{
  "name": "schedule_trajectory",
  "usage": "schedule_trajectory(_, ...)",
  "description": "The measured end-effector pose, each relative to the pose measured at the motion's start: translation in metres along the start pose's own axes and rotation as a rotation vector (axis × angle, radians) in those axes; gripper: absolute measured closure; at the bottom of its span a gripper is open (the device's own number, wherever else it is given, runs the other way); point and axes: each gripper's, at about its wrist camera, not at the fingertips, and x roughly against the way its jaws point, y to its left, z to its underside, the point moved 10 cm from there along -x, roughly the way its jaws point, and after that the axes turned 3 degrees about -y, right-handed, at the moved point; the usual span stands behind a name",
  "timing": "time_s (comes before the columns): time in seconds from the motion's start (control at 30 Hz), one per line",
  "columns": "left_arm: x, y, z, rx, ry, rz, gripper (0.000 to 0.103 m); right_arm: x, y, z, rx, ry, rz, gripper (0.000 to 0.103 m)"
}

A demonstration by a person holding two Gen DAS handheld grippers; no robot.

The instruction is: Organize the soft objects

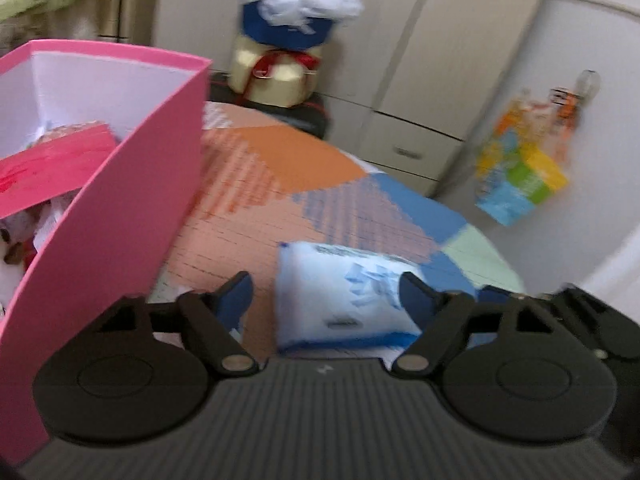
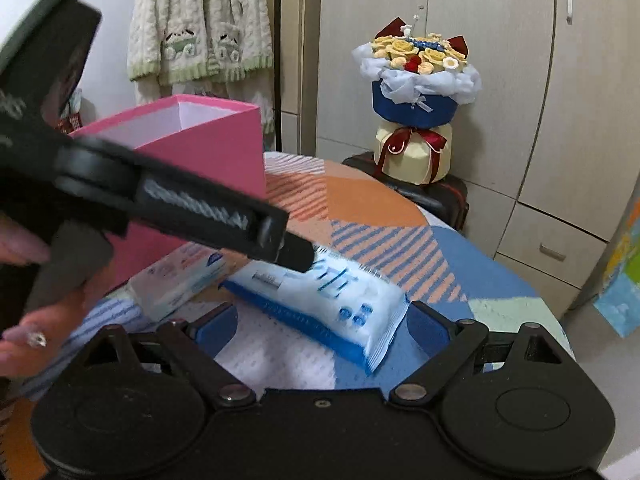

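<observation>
left gripper (image 1: 326, 300) wide open and empty over the tissue pack (image 1: 340, 292) between its fingers, pink box (image 1: 120, 216) to its left; right gripper (image 2: 322, 326) open, empty; square up, then squeeze gently.

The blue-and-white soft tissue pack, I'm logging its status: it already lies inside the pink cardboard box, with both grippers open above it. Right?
Not quite. The blue-and-white soft tissue pack lies on the patterned tablecloth, outside and beside the pink cardboard box, as the right wrist view shows. The left gripper and right gripper are indeed open over it.
</observation>
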Motion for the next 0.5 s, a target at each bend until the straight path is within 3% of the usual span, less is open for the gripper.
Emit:
schedule_trajectory(0.23, -0.018, 0.009, 0.001, 0.059, 0.026, 0.001, 0.032, -0.035, -0.013, 0.013, -0.026, 0.047, -0.035, 0.009)
schedule_trajectory(0.37, -0.026, 0.006, 0.007, 0.004, 0.029, -0.012, 0.042, -0.044, -0.012, 0.021, -0.07, 0.058, -0.078, 0.011)
schedule_trajectory(0.5, -0.029, -0.002, 0.013, -0.015, 0.039, 0.031, 0.048, -0.045, -0.007, 0.021, -0.07, 0.052, -0.07, 0.018)
